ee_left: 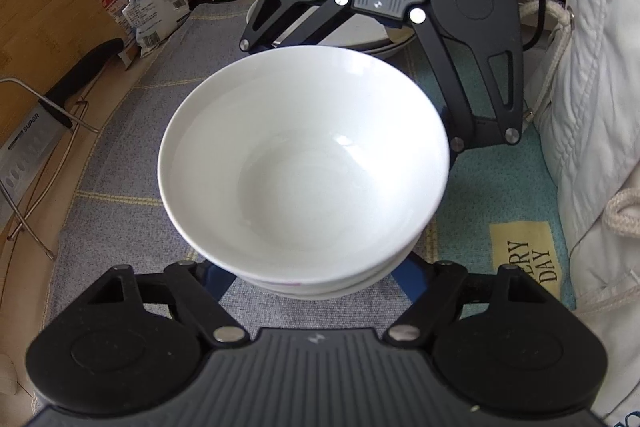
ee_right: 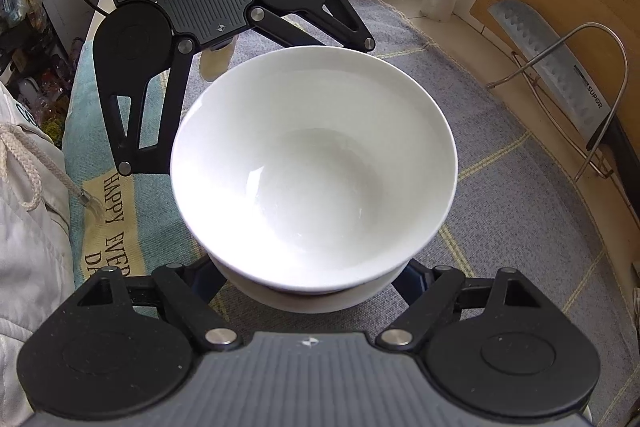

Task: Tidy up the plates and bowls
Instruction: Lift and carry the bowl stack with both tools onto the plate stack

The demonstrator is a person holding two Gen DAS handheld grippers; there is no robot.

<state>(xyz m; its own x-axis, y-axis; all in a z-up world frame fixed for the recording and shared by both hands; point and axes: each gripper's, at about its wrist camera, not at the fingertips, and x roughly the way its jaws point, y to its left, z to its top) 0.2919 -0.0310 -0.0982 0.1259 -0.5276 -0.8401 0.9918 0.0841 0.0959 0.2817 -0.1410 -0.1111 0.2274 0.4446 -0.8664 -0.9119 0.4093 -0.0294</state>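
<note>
Since both claws straddled the stacked bowls [ee_left: 304, 163] at frame centre on the cloth [ee_left: 120, 163], left claw [ee_left: 312, 279] and right claw [ee_right: 316, 279] half spread, seemingly for a shared lift, actual grip could not be told.

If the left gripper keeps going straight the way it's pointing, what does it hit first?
Most likely the stack of white bowls: it fills the space ahead of the left gripper, between its blue fingers. The right gripper faces it from beyond the bowls. Depth is uncertain.
</note>
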